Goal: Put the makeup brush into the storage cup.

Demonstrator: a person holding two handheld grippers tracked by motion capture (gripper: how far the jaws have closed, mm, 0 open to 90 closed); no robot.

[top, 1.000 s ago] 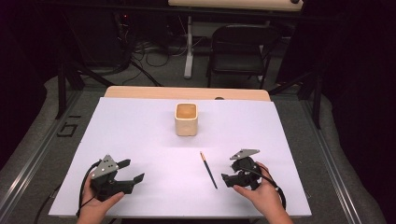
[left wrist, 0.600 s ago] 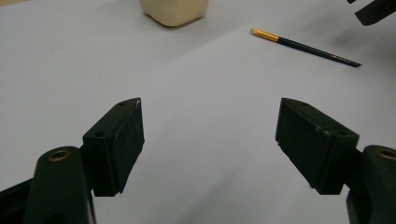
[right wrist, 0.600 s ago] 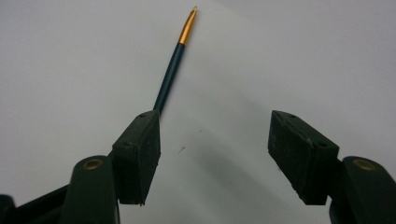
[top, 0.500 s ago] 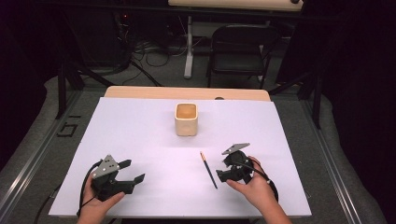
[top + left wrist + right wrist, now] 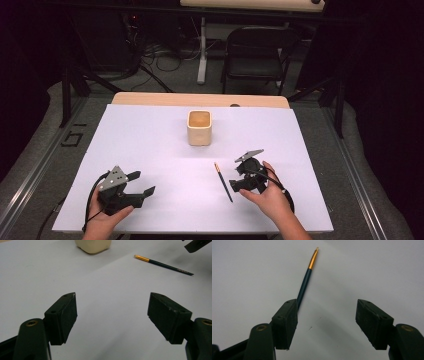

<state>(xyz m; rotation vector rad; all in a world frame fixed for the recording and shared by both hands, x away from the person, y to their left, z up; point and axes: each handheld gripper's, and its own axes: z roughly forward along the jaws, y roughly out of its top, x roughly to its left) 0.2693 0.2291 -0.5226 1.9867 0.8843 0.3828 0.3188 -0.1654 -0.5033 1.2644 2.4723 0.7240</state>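
Note:
A dark green pencil (image 5: 223, 181) with a gold end lies on the white sheet (image 5: 150, 140), right of centre near the front. My right gripper (image 5: 236, 179) sits just to its right, held low over the sheet with its jaws open and empty. In the right gripper view, the pencil (image 5: 306, 281) runs up from behind the left pad (image 5: 285, 323) of the gripper (image 5: 327, 320). A cream square cup (image 5: 199, 127) stands farther back at the middle. My left gripper (image 5: 141, 183) rests open and empty at the front left; its own view (image 5: 113, 312) shows the pencil (image 5: 163, 264) and cup (image 5: 93, 245) ahead.
The sheet covers a wooden table whose far edge (image 5: 200, 99) shows behind the cup. A black chair (image 5: 255, 55) and floor cables lie beyond the table. A jaw of the right gripper (image 5: 197, 245) enters the top right corner of the left gripper view.
My right gripper has shifted left toward the pencil and turned a little, with its jaws open throughout. The left gripper, pencil and cup have stayed where they were.

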